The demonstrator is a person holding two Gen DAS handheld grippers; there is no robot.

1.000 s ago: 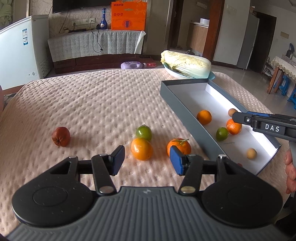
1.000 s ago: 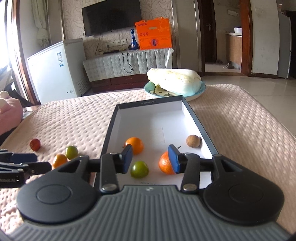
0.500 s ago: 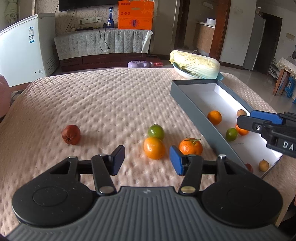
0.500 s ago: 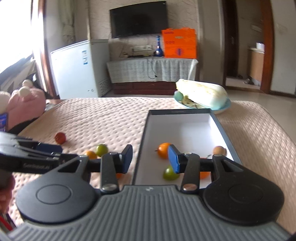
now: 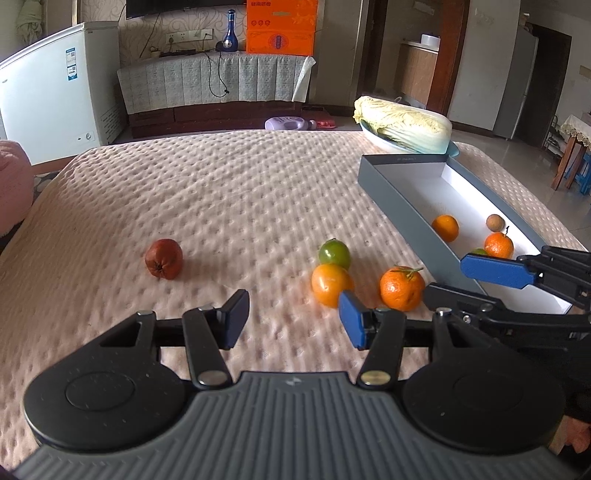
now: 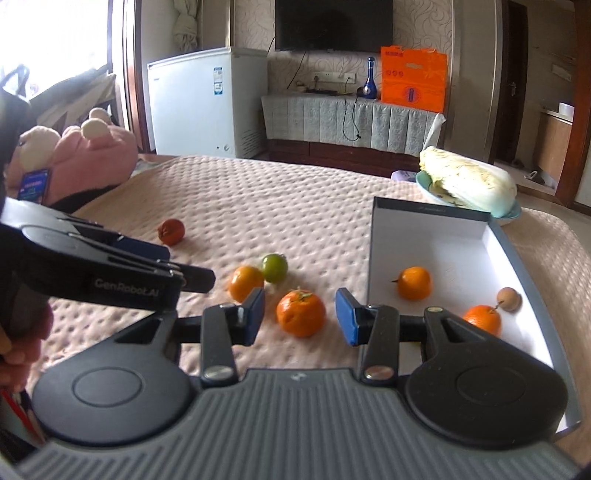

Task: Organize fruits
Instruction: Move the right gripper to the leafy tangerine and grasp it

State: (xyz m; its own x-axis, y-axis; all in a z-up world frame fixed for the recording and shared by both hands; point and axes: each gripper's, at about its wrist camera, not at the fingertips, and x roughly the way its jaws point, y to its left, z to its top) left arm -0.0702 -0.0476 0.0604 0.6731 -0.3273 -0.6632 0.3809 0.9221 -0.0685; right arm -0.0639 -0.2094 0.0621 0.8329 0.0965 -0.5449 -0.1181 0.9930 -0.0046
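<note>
Lying loose on the cloth: stemmed orange (image 6: 301, 313), smooth orange (image 6: 246, 283) touching green fruit (image 6: 274, 267), red fruit (image 6: 171, 231) well apart. Inside grey box (image 6: 382, 236): two oranges (image 6: 414, 283), small brown fruit (image 6: 508, 299).

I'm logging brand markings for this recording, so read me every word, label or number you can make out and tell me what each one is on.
"GenRobot.AI": side of the left claw, seen from the right wrist view.
Orange box on the sideboard: characters printed along its top, too small to read.
White freezer: stickers on its front, too blurred to read.
Grey box: small print on its far rim, unreadable.
</note>
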